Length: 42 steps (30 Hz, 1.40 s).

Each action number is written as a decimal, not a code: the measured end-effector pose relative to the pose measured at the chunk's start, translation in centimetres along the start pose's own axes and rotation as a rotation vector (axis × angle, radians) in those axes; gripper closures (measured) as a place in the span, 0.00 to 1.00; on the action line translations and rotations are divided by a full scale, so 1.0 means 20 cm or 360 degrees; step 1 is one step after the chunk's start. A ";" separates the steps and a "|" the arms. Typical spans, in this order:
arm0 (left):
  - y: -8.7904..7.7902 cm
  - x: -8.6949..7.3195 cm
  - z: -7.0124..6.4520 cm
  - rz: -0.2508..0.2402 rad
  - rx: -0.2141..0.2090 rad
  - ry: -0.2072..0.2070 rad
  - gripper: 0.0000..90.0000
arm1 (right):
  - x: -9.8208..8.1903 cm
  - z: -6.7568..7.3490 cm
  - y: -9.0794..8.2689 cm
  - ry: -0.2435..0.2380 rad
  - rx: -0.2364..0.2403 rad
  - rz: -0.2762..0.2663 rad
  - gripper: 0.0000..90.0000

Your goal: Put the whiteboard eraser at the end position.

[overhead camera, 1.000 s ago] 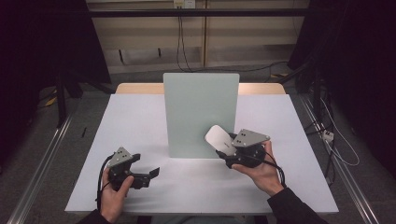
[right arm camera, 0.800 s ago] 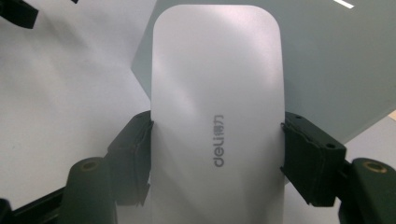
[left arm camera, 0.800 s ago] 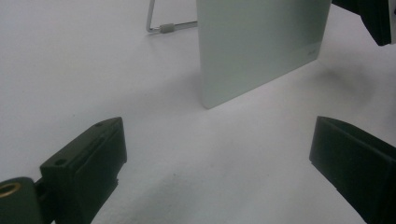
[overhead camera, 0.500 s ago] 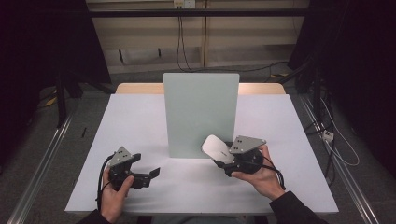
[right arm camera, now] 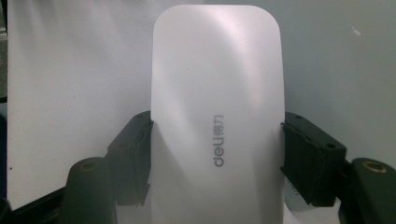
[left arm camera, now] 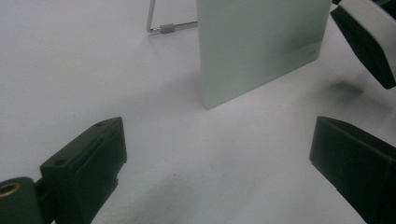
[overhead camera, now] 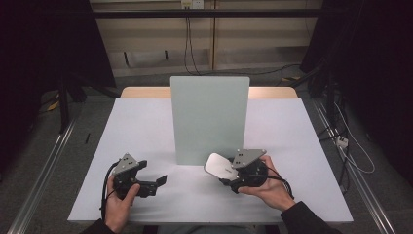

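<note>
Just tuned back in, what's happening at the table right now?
A person works with a hand-held gripper in each hand. The right hand-held gripper is shut on the sides of a flat white device with rounded corners, holding it just in front of the upright pale green panel on the white table. The left hand-held gripper sits low over the table at the left, jaws open, with nothing between them.
</note>
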<state>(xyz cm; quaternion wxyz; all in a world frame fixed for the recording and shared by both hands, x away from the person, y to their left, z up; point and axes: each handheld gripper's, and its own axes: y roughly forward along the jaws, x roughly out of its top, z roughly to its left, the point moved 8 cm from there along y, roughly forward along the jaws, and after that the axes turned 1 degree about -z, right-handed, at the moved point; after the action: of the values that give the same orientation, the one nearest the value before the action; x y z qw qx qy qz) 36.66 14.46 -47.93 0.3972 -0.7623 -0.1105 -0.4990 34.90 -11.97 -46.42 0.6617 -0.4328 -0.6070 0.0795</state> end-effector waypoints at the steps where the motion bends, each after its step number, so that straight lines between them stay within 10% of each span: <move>1: 0.00 0.00 0.00 -0.0001 -0.0001 -0.0003 0.04 | 0.00 0.01 0.01 -0.0009 0.0013 0.0016 0.35; 42: 0.01 -0.01 0.00 0.0014 -0.0010 0.0002 0.04 | -0.03 0.09 0.22 -0.0105 0.0225 0.0152 0.35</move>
<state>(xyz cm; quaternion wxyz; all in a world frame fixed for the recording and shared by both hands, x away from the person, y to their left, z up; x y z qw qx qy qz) 36.65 14.35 -48.08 0.3969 -0.7637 -0.1053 -0.4981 34.98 -8.80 -49.90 0.6657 -0.4107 -0.6000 0.1678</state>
